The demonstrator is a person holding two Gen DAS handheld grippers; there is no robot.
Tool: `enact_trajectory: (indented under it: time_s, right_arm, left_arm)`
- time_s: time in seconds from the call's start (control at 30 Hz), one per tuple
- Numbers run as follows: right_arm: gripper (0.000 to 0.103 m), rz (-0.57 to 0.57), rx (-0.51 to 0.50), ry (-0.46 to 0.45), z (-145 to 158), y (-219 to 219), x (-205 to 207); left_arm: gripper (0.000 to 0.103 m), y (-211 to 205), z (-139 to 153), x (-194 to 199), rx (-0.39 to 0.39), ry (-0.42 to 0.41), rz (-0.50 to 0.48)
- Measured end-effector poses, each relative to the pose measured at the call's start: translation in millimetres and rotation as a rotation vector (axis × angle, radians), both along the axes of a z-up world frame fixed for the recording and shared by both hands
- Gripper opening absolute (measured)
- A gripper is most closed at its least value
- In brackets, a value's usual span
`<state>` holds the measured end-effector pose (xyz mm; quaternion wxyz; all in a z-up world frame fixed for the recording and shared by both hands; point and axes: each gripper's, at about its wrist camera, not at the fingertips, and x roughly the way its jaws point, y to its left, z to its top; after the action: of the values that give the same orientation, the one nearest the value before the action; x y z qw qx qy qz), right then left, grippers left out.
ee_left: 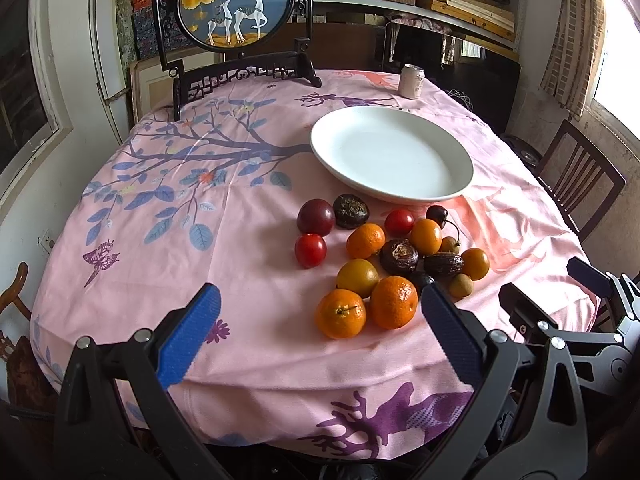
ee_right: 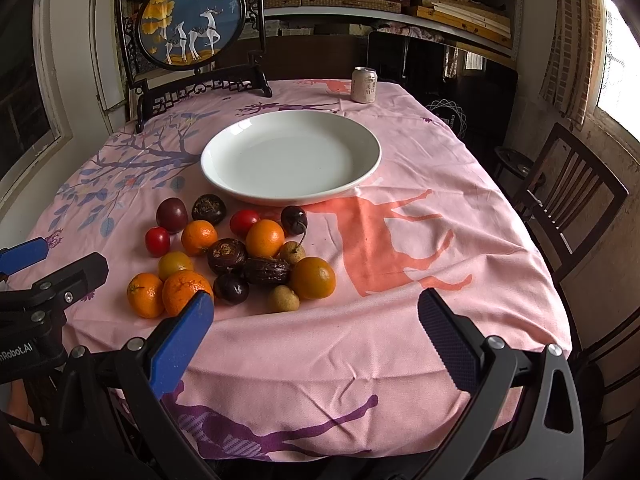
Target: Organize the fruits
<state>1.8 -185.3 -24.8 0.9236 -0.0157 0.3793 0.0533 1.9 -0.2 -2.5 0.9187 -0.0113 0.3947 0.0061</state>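
The left tongs (ee_left: 320,304) hang spread wide and empty over the near edge of the worktop (ee_left: 132,280), with nothing between their blue pads. Just ahead of them the fruits (ee_right: 232,256) lie in a loose heap on the pink cloth: small oranges nearest, a yellow plum, red tomatoes, dark wrinkled pieces, a cherry (ee_right: 294,219) with its stem, and little tan longans. Beyond the heap the white plate (ee_right: 224,184) sits bare, its near rim close to the back row of fruit. The right tongs (ee_right: 316,312) are likewise parted and hold nothing. All of this looks light and round, so it will likely roll; the oranges should take a firm pinch across the middle, while the tomatoes and cherry are soft-skinned and want a gentle squeeze.
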Motion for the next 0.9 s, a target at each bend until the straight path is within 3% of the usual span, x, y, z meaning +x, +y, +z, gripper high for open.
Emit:
enact_trajectory:
  time_s: [0.9]
  right_arm:
    - [0.102,0.003,-0.006,0.009,-3.2,4.4,2.3]
  left_arm:
    - [0.101,3.3,-6.8,3.3,-0.004,0.010,-0.001]
